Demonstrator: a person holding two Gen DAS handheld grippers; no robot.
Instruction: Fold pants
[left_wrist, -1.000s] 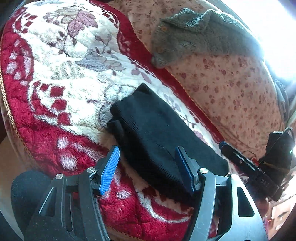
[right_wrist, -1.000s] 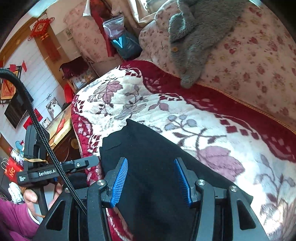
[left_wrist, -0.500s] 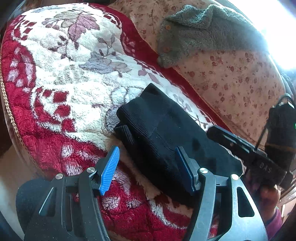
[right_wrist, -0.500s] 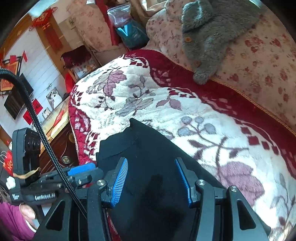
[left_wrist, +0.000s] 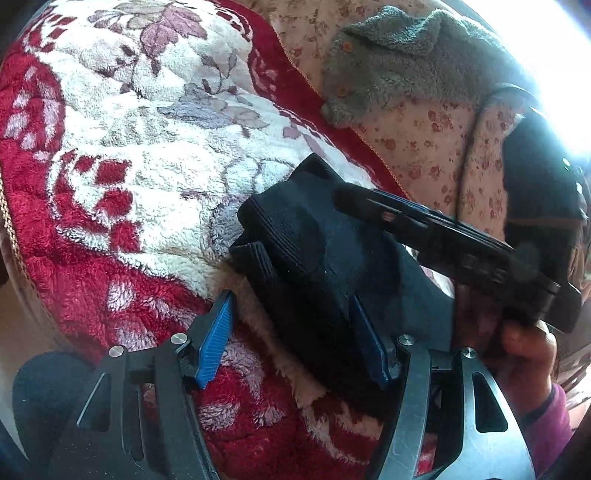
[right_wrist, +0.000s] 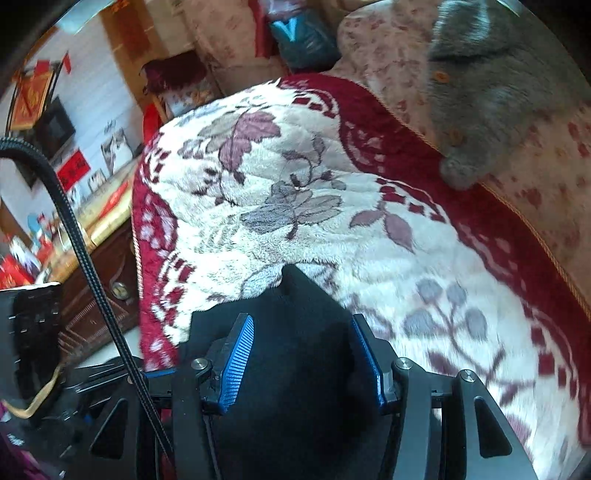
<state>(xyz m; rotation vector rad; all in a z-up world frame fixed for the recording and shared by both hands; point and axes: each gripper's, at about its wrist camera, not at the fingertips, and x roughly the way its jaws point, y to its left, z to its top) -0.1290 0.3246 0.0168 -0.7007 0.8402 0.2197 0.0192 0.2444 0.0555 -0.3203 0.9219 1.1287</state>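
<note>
Left wrist: black pants (left_wrist: 314, 258), folded bundle

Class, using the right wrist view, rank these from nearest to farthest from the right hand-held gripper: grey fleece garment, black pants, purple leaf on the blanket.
1. black pants, between the right hand-held gripper fingers.
2. purple leaf, mid-blanket, upper left.
3. grey fleece garment, top right.

One pants (left_wrist: 317, 258) – two tools (left_wrist: 291, 339) – one blanket (left_wrist: 129, 147).
</note>
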